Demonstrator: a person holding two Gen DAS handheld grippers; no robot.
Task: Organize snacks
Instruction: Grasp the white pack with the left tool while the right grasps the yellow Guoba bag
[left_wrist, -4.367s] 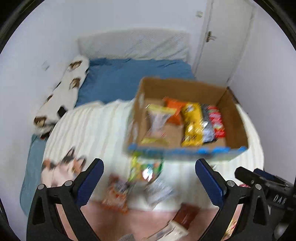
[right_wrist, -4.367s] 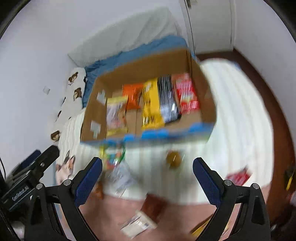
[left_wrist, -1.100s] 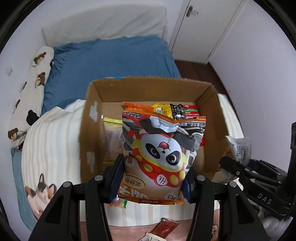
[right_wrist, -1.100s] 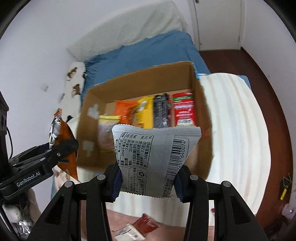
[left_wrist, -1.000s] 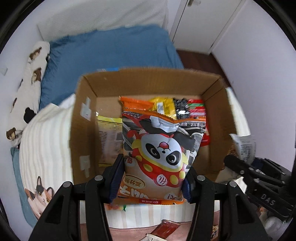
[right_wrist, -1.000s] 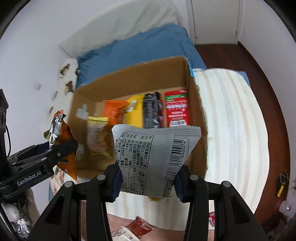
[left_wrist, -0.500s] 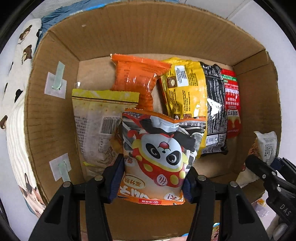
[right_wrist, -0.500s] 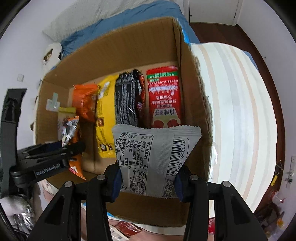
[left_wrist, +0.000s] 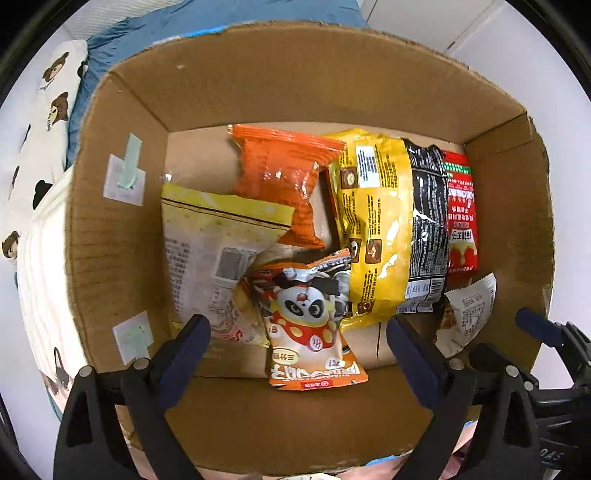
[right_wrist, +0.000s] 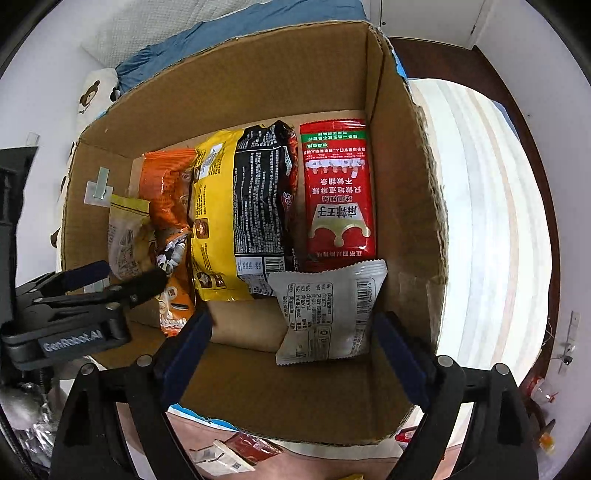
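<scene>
Cardboard box (left_wrist: 110, 236), stock: panda snack bag (left_wrist: 314, 325) lying loose between the opening left claw (left_wrist: 295, 343), grey-white packet (right_wrist: 328, 314) likewise between the opening right claw (right_wrist: 291, 339); risk, lifting pads snag a bag edge, dragging it out.

1. "GenRobot.AI" stands in white letters on the black body of the left gripper (right_wrist: 122, 280), seen from the right wrist view;
2. the grey packet (right_wrist: 327, 314) bears a barcode with digits partly legible, "640074";
3. the red packet (right_wrist: 338, 192) carries Chinese characters, upside down.
</scene>
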